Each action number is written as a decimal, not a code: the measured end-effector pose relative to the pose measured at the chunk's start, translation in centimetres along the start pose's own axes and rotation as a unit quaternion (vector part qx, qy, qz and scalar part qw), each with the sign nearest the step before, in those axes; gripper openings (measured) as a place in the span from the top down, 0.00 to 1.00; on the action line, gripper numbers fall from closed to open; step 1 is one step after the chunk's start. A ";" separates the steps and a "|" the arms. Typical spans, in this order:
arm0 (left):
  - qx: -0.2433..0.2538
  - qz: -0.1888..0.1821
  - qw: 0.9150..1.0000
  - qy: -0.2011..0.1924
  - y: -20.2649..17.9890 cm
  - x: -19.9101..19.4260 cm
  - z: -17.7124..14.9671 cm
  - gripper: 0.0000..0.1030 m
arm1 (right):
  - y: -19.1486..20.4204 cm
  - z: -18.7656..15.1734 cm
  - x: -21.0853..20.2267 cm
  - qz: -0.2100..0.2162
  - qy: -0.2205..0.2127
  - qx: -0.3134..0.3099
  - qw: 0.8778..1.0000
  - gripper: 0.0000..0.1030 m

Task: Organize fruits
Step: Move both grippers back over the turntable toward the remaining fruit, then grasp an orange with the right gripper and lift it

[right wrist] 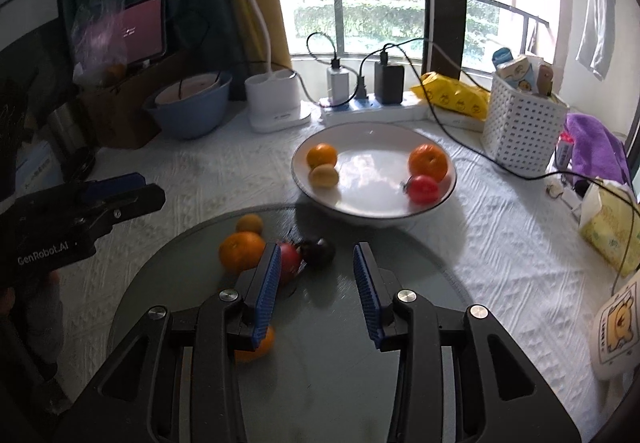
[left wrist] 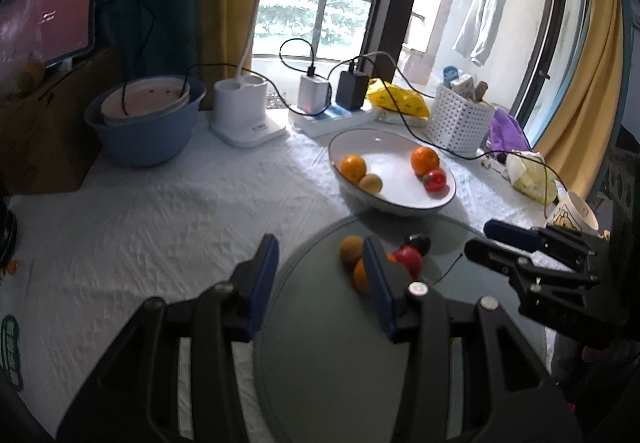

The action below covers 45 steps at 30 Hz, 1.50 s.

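A white bowl (right wrist: 304,183) (left wrist: 400,147) holds two oranges (right wrist: 427,162), a small yellow fruit (right wrist: 324,175) and a red fruit (right wrist: 423,189). In front of it a grey round tray (right wrist: 400,255) (left wrist: 320,343) carries a brownish fruit (right wrist: 249,223), an orange (right wrist: 241,251), a red fruit (right wrist: 289,261), a dark fruit (right wrist: 319,251) and another orange (right wrist: 256,349) under my right finger. My right gripper (right wrist: 316,291) is open and empty above the tray, just behind the dark fruit. My left gripper (left wrist: 320,275) is open and empty over the tray's left edge.
A blue basin (right wrist: 192,111), a white lamp base (right wrist: 276,103), a power strip with chargers (right wrist: 368,103), a white basket (right wrist: 520,123), a purple cloth (right wrist: 596,151), a tissue pack (right wrist: 608,227) and a mug (right wrist: 616,331) ring the white tablecloth. Cables cross behind the bowl.
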<state>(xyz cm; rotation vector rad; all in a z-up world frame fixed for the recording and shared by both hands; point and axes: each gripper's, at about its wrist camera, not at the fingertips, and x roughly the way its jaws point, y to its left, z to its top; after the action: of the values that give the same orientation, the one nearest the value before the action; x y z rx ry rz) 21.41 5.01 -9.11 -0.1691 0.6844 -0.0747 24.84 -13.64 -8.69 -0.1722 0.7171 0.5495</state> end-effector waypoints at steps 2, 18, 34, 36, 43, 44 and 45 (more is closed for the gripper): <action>-0.004 0.001 1.000 0.001 0.2 -0.1 -0.4 0.56 | 0.6 -0.6 0.0 0.006 0.006 -0.006 1.000 0.54; -0.020 0.011 0.999 0.031 0.9 0.0 -3.9 0.56 | 3.1 -3.6 1.1 0.048 0.051 -0.022 0.997 0.53; -0.017 0.030 0.998 0.054 -0.5 0.5 -4.9 0.56 | 2.8 -4.6 1.5 0.108 0.061 -0.016 0.992 0.66; -0.012 0.030 0.998 0.055 -1.1 0.6 -4.7 0.56 | 2.3 -4.6 1.1 0.105 0.055 -0.012 0.993 0.66; 0.005 0.026 0.997 0.067 -3.5 1.5 -4.6 0.56 | -1.2 -5.1 0.2 0.087 0.045 0.013 0.995 0.66; 0.009 0.024 0.997 0.069 -4.1 1.7 -4.6 0.56 | -1.7 -5.2 0.1 0.085 0.044 0.016 0.995 0.66; 0.012 0.022 0.997 0.070 -4.4 1.9 -4.6 0.56 | -2.2 -5.3 -0.1 0.083 0.042 0.020 0.995 0.66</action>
<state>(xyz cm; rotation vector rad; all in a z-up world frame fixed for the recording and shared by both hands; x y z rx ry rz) 19.88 -0.17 -13.00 -0.1271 0.8274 -0.0519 22.93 -17.33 -12.69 -0.0999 0.8286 0.6888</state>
